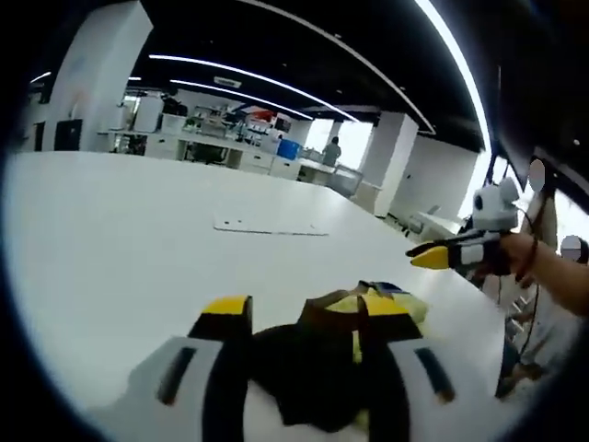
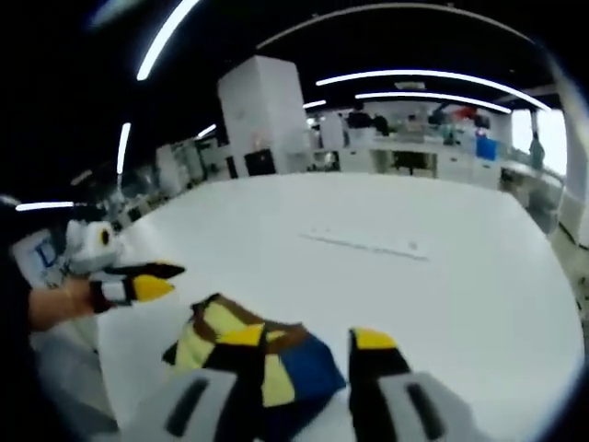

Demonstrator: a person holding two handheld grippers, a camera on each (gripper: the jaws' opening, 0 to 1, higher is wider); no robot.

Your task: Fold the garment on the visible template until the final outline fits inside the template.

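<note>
The garment [image 1: 345,354] lies crumpled in a heap on the big white desk [image 1: 120,249], close to its near edge, a bundle of dark brown, yellow and blue cloth. In the left gripper view the left hand-held gripper [image 1: 313,318] stands right at the heap: its two yellow-tipped jaws are spread wide, one on each side of the garment's near part, and the dark cloth bulges up between them. I cannot tell whether the jaws touch the cloth or merely straddle it.

In the right gripper view the right hand-held gripper [image 2: 308,339] also has its jaws apart. The garment [image 2: 253,354] sits by its left jaw, which overlaps the yellow and blue folds, while the right jaw stands over bare desk [image 2: 460,276] just beside the garment. Nothing is pinched that I can see.

Beyond the garment, well apart from it towards the middle of the desk, lies the template [image 1: 270,227], a thin flat outline barely standing out from the white surface; it shows again in the right gripper view [image 2: 368,244]. The garment is wholly off it, on the near side.

Each gripper appears in the other's view, held in a person's hand [image 1: 523,256], off to the side of the garment.
</note>
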